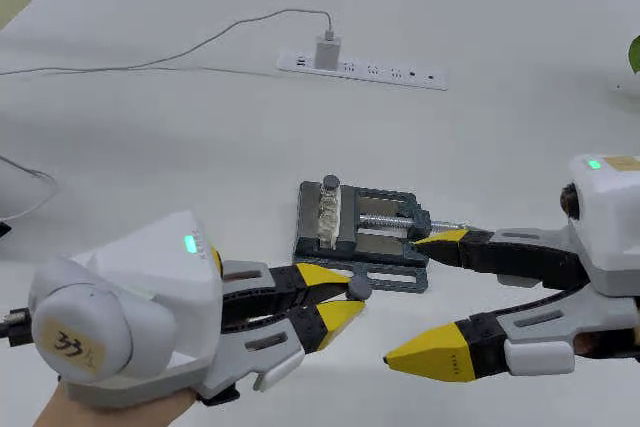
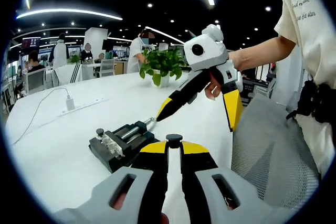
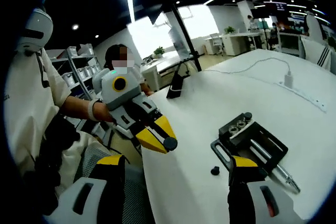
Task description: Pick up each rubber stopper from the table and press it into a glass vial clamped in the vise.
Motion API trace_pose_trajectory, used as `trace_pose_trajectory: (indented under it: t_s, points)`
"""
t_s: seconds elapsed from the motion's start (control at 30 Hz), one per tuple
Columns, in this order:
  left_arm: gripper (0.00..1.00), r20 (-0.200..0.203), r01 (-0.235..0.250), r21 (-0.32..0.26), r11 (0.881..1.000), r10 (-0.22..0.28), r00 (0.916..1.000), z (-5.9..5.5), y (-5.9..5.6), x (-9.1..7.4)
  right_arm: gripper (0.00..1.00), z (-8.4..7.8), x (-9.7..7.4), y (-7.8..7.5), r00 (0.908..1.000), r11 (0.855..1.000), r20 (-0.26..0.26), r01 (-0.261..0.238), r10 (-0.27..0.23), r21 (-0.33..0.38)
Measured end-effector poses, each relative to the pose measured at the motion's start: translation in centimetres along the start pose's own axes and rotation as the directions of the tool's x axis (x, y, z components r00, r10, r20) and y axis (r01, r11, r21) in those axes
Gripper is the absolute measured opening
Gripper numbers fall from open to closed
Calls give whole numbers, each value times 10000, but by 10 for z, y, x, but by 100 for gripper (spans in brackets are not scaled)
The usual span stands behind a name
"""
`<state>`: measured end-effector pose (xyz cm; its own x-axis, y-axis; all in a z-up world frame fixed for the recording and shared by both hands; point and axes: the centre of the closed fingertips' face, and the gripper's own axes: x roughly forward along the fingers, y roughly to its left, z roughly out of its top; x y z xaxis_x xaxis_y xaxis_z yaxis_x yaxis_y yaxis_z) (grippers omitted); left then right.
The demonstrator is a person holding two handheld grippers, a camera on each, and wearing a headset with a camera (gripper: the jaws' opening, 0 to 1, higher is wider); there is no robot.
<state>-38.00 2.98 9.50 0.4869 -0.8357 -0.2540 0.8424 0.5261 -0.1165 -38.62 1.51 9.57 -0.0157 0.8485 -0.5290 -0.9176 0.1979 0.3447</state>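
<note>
Left claw [image 1: 345,299] clamped on stopper [image 1: 359,289], vise [image 1: 385,247] ahead | right claw [image 1: 405,297] apart, spare stopper [image 3: 214,170] ahead | one vial [image 1: 329,197] plugged, others open

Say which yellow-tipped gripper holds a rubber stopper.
The left gripper, jaws pinching a dark round rubber stopper; the right gripper is open and empty.

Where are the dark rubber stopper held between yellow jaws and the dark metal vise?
dark rubber stopper [image 2: 174,139], left gripper view, its round top.
dark metal vise [image 1: 380,245], head view, its flat bed.
</note>
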Motion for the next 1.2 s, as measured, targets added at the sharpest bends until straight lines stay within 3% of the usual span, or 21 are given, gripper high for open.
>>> trace_pose_trajectory:
  t_s: [0.2, 0.27, 0.57, 0.97, 1.2]
  points:
    - [4, -283, 254, 60, 9997, -252, 9993, -5, -5, 4, 71, -4, -3, -4, 9968, 9948, -798, -130, 49, -1007]
    - [4, -384, 339, 139, 9993, -334, 9987, -7, -7, 5, 66, -7, -3, -2, 9925, 9874, -1220, -293, 102, -1558]
    - [4, -615, 634, 292, 9976, -615, 9962, -9, -12, 8, 54, -5, 1, 5, 9764, 9615, -2140, -853, 284, -2614]
    - [4, -802, 1004, 453, 9939, -966, 9921, -11, -20, 13, 34, -12, 6, 11, 9481, 9265, -3137, -1636, 527, -3388]
    - [4, -816, 1101, 432, 9930, -1063, 9910, -11, -22, 14, 24, -16, 8, 13, 9377, 9145, -3422, -1889, 599, -3578]
